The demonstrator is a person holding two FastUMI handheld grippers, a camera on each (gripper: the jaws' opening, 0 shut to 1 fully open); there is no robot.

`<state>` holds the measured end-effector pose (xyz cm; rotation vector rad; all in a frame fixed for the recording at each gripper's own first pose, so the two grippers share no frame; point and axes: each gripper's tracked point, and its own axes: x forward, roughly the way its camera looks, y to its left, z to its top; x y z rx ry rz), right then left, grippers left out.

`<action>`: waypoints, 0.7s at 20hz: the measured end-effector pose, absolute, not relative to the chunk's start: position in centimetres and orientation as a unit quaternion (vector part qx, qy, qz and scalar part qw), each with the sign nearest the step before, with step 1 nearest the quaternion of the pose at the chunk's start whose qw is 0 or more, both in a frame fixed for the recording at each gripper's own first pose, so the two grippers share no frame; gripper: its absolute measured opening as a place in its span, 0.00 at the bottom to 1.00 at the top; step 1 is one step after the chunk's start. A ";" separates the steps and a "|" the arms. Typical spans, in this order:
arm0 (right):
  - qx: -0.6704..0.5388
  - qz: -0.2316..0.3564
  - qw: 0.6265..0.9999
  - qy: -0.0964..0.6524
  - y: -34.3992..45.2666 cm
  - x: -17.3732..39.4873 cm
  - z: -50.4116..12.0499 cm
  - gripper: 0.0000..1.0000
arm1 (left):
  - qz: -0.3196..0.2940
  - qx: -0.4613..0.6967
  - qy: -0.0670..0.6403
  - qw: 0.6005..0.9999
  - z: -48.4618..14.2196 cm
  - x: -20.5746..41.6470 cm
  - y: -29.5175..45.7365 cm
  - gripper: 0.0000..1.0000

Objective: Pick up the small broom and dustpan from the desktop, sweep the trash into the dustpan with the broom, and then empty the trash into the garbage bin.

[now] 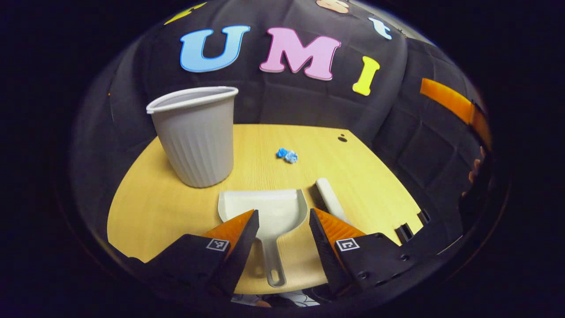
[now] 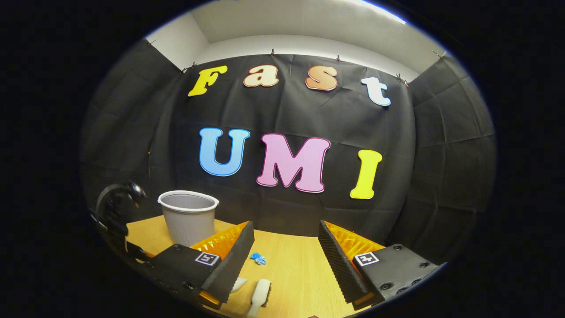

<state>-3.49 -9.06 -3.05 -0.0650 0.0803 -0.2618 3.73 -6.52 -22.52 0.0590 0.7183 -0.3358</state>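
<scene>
A white dustpan (image 1: pixel 269 210) lies flat on the wooden desktop (image 1: pixel 167 207), its handle pointing toward me. My left gripper (image 1: pixel 282 221) hovers open above it, one finger on either side of the handle's root, touching nothing. To the dustpan's right lies the small white broom (image 1: pixel 329 198), also seen as a white broom (image 2: pixel 260 293) low in the right gripper view. A crumpled blue scrap of trash (image 1: pixel 287 155) rests farther back; the same blue trash (image 2: pixel 258 259) sits between the fingers of my open right gripper (image 2: pixel 286 254), which hangs higher and holds nothing.
A grey ribbed garbage bin (image 1: pixel 196 134) stands upright at the back left of the desk; the bin (image 2: pixel 189 216) is left of centre in the right gripper view. The other gripper's dark body (image 2: pixel 117 207) is at the far left there. Black cloth walls enclose the desk.
</scene>
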 end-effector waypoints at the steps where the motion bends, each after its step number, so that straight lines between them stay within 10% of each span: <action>1: -0.030 -0.132 0.990 0.042 -9.6 -3.7 -3.2 0.95 | -0.155 0.029 0.374 0.914 -23.9 3.5 -6.2 0.71; 14: 0.087 -0.044 0.986 0.137 -11.6 -5.3 -10.4 0.95 | -0.037 0.058 0.595 0.801 -32.4 5.4 -5.2 0.71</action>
